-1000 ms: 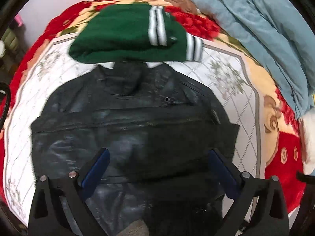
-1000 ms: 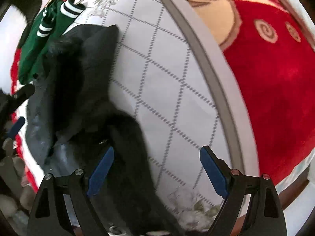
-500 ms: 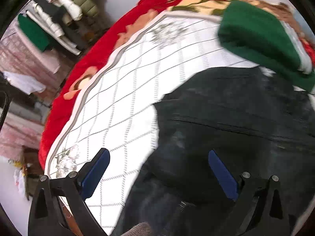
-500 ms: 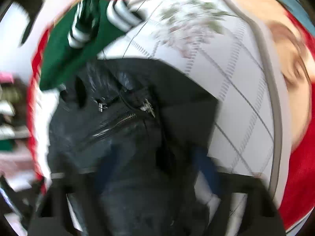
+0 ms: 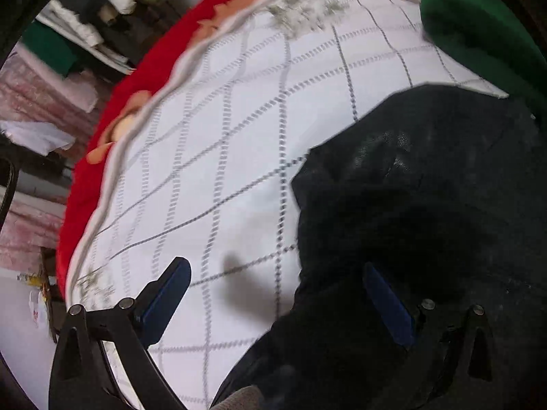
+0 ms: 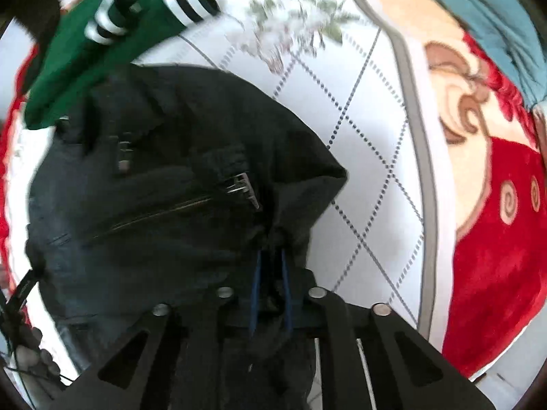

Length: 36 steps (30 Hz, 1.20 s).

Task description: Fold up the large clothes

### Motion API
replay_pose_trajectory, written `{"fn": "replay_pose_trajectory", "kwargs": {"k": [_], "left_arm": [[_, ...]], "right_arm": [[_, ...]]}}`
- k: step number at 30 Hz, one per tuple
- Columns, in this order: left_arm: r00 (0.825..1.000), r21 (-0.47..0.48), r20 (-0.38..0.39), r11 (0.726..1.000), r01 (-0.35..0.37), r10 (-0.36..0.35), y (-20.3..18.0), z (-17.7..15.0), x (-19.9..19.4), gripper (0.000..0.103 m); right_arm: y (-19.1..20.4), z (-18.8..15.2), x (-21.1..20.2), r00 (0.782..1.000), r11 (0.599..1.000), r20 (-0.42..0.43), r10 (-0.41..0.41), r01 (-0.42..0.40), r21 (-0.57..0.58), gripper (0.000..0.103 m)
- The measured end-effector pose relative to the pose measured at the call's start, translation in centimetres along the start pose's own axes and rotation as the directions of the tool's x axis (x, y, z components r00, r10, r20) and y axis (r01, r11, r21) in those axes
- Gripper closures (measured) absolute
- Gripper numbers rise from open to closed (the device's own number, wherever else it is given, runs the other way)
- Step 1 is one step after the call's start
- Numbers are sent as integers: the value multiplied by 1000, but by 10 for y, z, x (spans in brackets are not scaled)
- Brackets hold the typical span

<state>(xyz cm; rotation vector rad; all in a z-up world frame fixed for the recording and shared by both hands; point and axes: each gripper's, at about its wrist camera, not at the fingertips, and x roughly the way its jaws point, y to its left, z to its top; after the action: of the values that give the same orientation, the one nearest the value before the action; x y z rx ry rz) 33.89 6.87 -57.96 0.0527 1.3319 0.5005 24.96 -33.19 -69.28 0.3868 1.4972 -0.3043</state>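
Right gripper [image 6: 271, 270]: fingers nearly together, pinching a fold of the black jacket [image 6: 164, 184] at its right edge. Left gripper [image 5: 277, 294]: fingers spread wide, nothing between them; left finger over the blanket [image 5: 222, 119], right finger over the jacket [image 5: 427, 205]. Jacket lies on the white diamond-patterned middle of the blanket, zipper visible. Green sweater [image 6: 78, 44] with white stripes touches the jacket's far edge. Blue cloth [image 6: 495, 10] at far right, apart.

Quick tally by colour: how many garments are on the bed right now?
Black: 1, the black jacket, pinched by the right gripper
Green: 1, the green striped garment
Blue-grey: 1, the blue-grey garment
Total: 3
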Motion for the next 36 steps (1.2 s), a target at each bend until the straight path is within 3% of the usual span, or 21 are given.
{"fn": "replay_pose_trajectory", "kwargs": {"k": [3,5,7,9,13,16,20,22,24,25,28,32,34,36], "left_arm": [[1000,21,3,1000,14,-14,1,4,-3,0],[999,6,6,999,33,-33,9,3,-13,0],[999,0,14,999,52,-52,12,-1,-25,0],[997,5,33,998,63,-63,11,-7,-38,0],[997,59,67,998,28,-32,-9,-16,-45,0],[998,75,67,997,11,-16,-23,-24,-40,0],[995,48,96,999,-22,17,-32,-38,-54,0],[994,30,107,999,-41,37,-38,-51,-71,0],[988,22,132,996,-85,81,-50,-71,-96,0],[983,24,147,993,-118,114,-57,-84,-110,0],[958,44,160,968,-249,239,-87,-134,-146,0],[928,119,99,921,-370,360,-140,-215,-178,0],[920,156,65,906,-393,387,-167,-254,-189,0],[925,189,19,907,-375,379,-190,-283,-194,0]], "right_arm": [[-18,12,-2,995,990,-50,85,-78,117,86],[-28,12,-23,991,979,-20,132,-127,158,81],[-34,3,-50,990,981,23,137,-139,135,81],[-30,-7,-54,988,984,0,157,-157,85,81],[-10,-16,-4,983,992,-127,129,-130,6,81],[-1,-8,33,986,996,-143,80,-87,-38,81],[-5,-1,28,978,991,-169,119,-128,-46,81],[-19,-4,13,967,977,-167,193,-205,-53,78],[-36,-7,-4,957,966,-167,238,-251,-65,44],[-47,-9,-13,956,963,-164,245,-260,-76,16],[-81,-17,-42,960,959,-154,232,-252,-128,12],[-123,-31,-60,986,961,-109,128,-151,-232,12],[-152,-32,-63,992,962,-101,81,-104,-253,12],[-190,-33,-66,992,964,-108,63,-88,-251,12]]}}
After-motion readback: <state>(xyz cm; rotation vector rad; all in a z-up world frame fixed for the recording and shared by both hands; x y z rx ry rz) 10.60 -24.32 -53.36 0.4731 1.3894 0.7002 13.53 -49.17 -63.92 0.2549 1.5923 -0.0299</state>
